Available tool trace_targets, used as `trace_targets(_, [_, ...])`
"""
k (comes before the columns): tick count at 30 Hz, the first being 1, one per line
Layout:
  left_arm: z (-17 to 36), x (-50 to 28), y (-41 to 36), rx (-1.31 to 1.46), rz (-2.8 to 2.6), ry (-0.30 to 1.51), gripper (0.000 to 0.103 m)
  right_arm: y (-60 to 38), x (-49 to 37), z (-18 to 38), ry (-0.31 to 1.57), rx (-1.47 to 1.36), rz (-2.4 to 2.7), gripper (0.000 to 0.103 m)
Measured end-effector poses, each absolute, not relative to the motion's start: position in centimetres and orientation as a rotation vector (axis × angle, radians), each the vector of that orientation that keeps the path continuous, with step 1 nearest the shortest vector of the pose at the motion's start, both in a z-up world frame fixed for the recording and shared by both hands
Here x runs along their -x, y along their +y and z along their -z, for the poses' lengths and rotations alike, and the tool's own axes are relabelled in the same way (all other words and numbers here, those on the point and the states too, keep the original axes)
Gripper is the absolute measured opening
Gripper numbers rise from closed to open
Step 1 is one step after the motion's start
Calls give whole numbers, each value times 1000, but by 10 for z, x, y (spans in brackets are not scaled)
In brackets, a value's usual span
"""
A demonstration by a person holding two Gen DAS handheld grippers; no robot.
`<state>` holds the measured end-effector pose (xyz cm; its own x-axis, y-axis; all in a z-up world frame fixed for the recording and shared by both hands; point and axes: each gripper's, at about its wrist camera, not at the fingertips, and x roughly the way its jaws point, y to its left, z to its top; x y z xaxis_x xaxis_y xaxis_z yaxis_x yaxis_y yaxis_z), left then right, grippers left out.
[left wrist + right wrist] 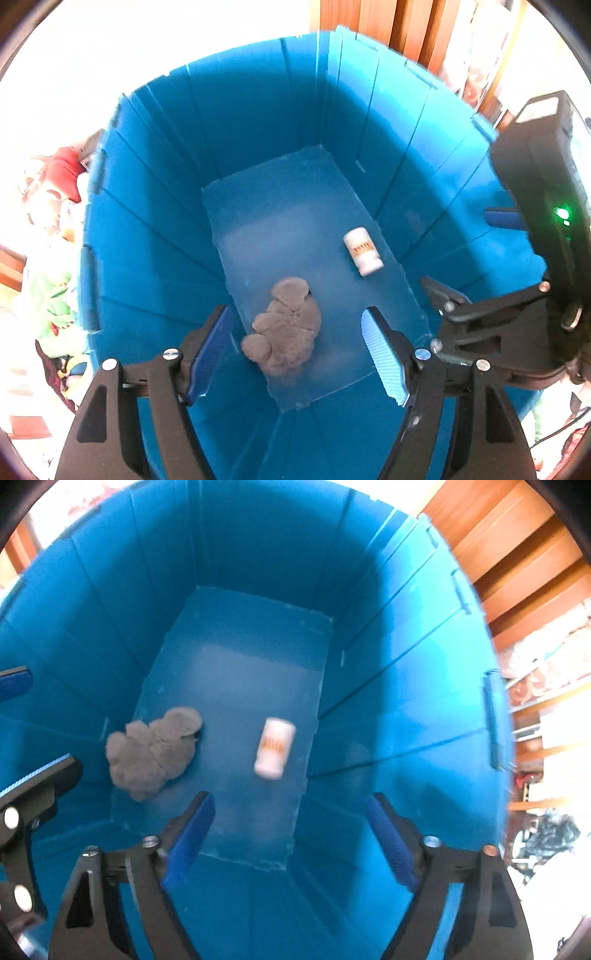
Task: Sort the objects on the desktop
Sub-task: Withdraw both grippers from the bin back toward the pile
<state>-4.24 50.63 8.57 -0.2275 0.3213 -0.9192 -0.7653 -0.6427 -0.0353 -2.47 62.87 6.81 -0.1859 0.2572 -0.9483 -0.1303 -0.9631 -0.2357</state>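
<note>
The grey plush toy (pixel 282 325) lies on the floor of the deep blue bin (pixel 258 122), near the end closest to me, crumpled with its limbs tucked in. Well apart from it, nearer the bin's right wall, the small white bottle (pixel 363 252) lies on its side with an orange-brown label across its middle; in my right-hand view it is smeared, so I cannot read the label or say whether it lies quite still. My left gripper (pixel 297 345) hangs above the plush with its jaws spread, the ridged blue pads (pixel 384 360) standing clear on either side of the toy and pressing on nothing. My right gripper (pixel 290 836) is spread wide too, empty, its dark blue pads over the bare bin floor just short of the bottle, with the bottle lying beyond the gap between them. Both tools point steeply down into the bin. From the left camera I see my right tool's black body at the right edge, with a green light (pixel 561 213) glowing on it. Outside the bin's rim there are wooden slats (pixel 517 561) at the upper right, and bright, washed-out clutter of red and green cloth (pixel 51 295) to the left.
</note>
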Motion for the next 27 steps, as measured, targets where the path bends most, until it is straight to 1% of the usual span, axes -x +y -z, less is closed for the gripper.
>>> trace_targets(1, [-92,38,503,1281,-1960,553,73,626,18,-77,-152,1789,-2256,95])
trace_targets(3, [-105,30,491,1215,-2000,529,78,621,7,-92,-158,1740,-2284,97])
trace_targets(6, [-127,16,472,1090,-2061,481,80,607,-9,-116,-150,1641,-2350,102])
trace_targets(10, [-150,-1,443,944,-2138,407,85,588,-27,-145,-179,1486,-2425,103])
trace_targets(12, [-158,-7,428,882,-2188,374,94,579,-34,-153,-164,1419,-2457,103])
trace_targets(14, [-164,-10,416,826,-2240,354,98,569,-40,-161,-166,1373,-2488,103])
trace_targets(17, [-168,-14,398,754,-2345,338,98,552,-46,-169,-190,1308,-2538,103])
trace_targets(20, [-164,-14,374,710,-2410,303,98,537,-51,-172,-169,1244,-2596,103])
trace_targets(27, [-142,-6,317,676,-2511,290,98,487,-51,-177,-140,1091,-2745,103])
